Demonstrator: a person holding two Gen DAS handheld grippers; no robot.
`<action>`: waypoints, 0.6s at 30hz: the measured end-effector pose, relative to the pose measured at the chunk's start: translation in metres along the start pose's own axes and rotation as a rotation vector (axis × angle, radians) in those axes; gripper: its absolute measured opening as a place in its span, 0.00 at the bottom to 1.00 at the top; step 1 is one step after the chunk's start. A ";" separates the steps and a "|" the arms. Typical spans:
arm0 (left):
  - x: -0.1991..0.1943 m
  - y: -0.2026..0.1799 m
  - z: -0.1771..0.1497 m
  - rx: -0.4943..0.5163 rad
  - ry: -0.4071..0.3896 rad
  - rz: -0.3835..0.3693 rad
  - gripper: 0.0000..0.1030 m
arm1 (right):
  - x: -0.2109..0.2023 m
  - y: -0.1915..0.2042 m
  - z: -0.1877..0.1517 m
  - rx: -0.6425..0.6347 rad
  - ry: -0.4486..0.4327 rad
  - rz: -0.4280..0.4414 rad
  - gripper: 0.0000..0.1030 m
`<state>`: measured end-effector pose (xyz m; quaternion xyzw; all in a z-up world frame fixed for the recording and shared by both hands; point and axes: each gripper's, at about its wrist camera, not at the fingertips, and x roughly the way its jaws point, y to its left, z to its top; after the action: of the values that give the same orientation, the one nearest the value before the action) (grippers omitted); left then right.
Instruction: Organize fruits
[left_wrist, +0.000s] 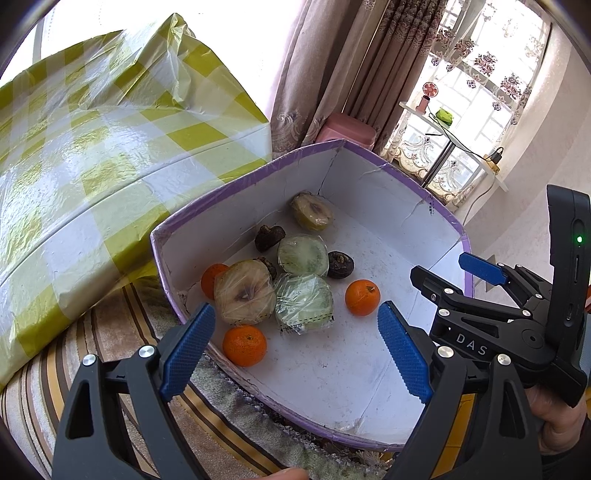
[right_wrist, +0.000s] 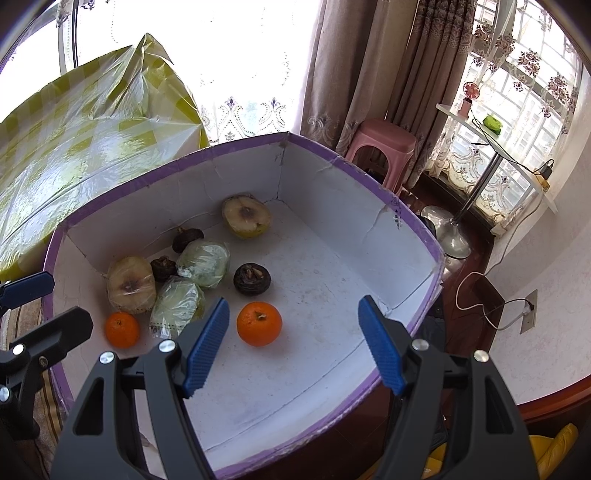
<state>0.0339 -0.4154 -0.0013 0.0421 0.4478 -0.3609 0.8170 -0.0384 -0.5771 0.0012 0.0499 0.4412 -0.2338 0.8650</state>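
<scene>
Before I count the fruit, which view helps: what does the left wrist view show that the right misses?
Only the left view shows a third orange mandarin behind the wrapped brown fruit half. Only the right view shows the wall socket. Both share the purple-edged white box, both open grippers, left and right.

Daylight floods through a lace-curtained window (right_wrist: 517, 122) at two o'clock, with heavy patterned drapes (right_wrist: 373, 74) at twelve. A pink plastic stool (right_wrist: 380, 147) stands below them. A white pedestal table (right_wrist: 495, 147) carries a small pink fan (right_wrist: 468, 96). A wall socket (right_wrist: 529, 311) sits at three o'clock on the pale wall.
</scene>
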 end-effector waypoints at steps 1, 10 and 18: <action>0.000 0.000 0.000 0.000 0.000 0.000 0.84 | 0.000 0.000 0.000 0.000 0.000 0.000 0.70; 0.000 0.000 0.000 0.000 0.000 0.000 0.84 | 0.000 0.000 0.000 0.000 0.001 0.001 0.70; 0.002 -0.001 0.000 0.004 0.004 0.011 0.84 | 0.001 -0.003 -0.003 0.013 0.003 0.001 0.70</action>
<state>0.0344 -0.4177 -0.0026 0.0469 0.4487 -0.3573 0.8178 -0.0414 -0.5795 -0.0010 0.0558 0.4408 -0.2363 0.8641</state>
